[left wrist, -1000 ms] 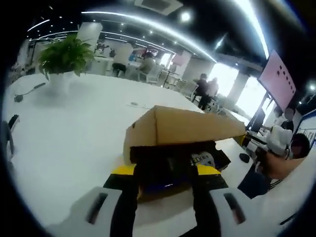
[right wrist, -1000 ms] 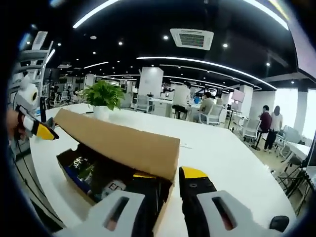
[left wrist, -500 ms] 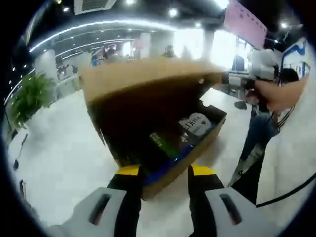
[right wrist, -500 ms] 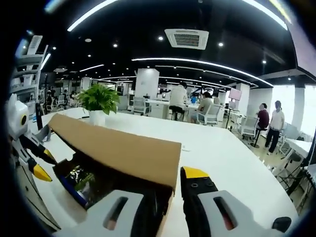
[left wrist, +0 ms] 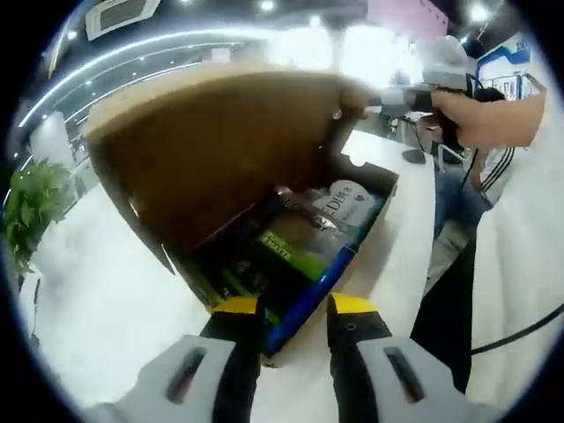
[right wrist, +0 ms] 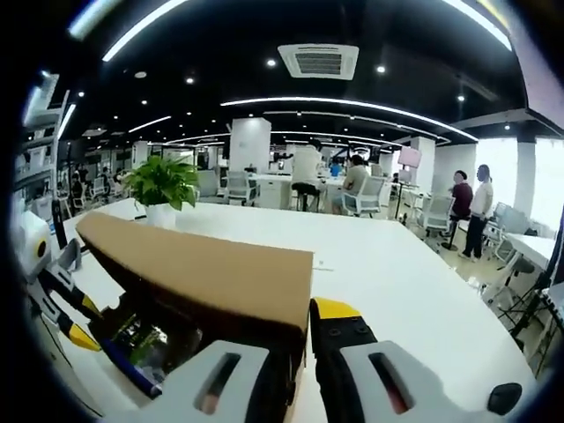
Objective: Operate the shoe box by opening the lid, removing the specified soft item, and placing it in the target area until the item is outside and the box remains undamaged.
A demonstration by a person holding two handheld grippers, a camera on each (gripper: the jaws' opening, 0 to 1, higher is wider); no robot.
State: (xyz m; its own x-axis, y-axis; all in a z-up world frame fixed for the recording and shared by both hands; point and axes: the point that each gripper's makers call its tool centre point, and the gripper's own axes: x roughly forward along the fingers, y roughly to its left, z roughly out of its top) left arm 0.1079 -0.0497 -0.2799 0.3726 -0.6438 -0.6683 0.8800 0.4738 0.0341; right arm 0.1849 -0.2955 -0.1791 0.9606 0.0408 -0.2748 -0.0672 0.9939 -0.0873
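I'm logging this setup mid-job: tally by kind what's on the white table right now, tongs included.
Shoe box, lid raised: 1
Potted plant: 1
Tongs, left tongs and right tongs: 2
Soft packets in the box, overlapping, cannot count singly
Total: 4 plus the packets

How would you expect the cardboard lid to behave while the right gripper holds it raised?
The lid is probably light and fairly stiff. Held by one edge in the right gripper, it may flex. It would likely drop back over the shoe box if released.
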